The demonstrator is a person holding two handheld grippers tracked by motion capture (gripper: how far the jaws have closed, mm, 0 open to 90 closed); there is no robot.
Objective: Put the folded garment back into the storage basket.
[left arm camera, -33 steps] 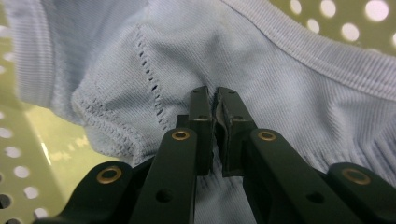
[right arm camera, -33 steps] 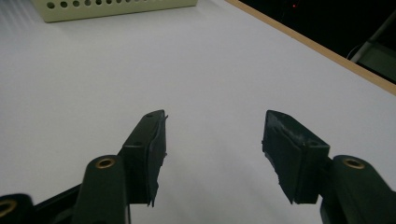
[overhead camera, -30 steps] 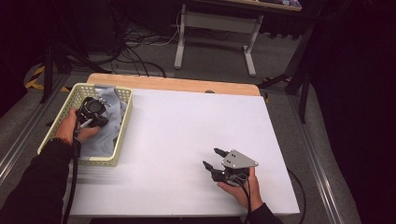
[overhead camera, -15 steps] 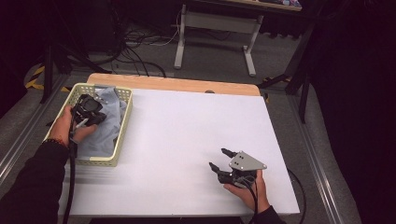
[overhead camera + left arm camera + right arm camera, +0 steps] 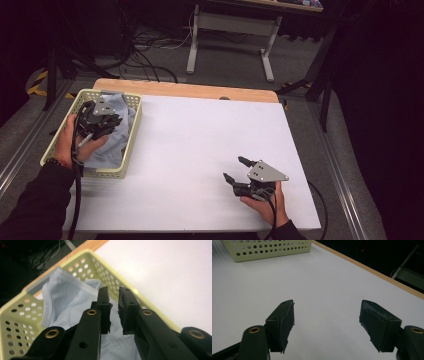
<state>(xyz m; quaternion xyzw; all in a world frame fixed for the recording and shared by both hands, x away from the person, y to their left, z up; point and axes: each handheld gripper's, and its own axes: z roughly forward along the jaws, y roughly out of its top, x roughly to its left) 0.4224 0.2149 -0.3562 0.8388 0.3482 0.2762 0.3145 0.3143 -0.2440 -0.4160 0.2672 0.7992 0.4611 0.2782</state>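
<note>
A light blue cloth (image 5: 114,150) (image 5: 65,297) lies crumpled in a pale yellow perforated basket (image 5: 133,131) (image 5: 82,255) at the table's left. My left gripper (image 5: 107,120) (image 5: 113,291) hovers just over the cloth. Its jaws have just been opening and stand a narrow gap apart with nothing between them. Near the front right of the white table (image 5: 200,125), my right gripper (image 5: 233,168) (image 5: 327,307) lies low over the bare surface. Its jaws have been opening too and are now wide apart and empty.
The basket (image 5: 267,250) shows far off in the right gripper view. A wooden strip (image 5: 190,91) runs along the table's far edge. Beyond it are a dark floor with cables (image 5: 145,55) and a white stand's legs (image 5: 225,25).
My left gripper has lifted slightly off the cloth and its jaws have parted. The right gripper's jaws have spread wider while that hand stayed about where it was.
</note>
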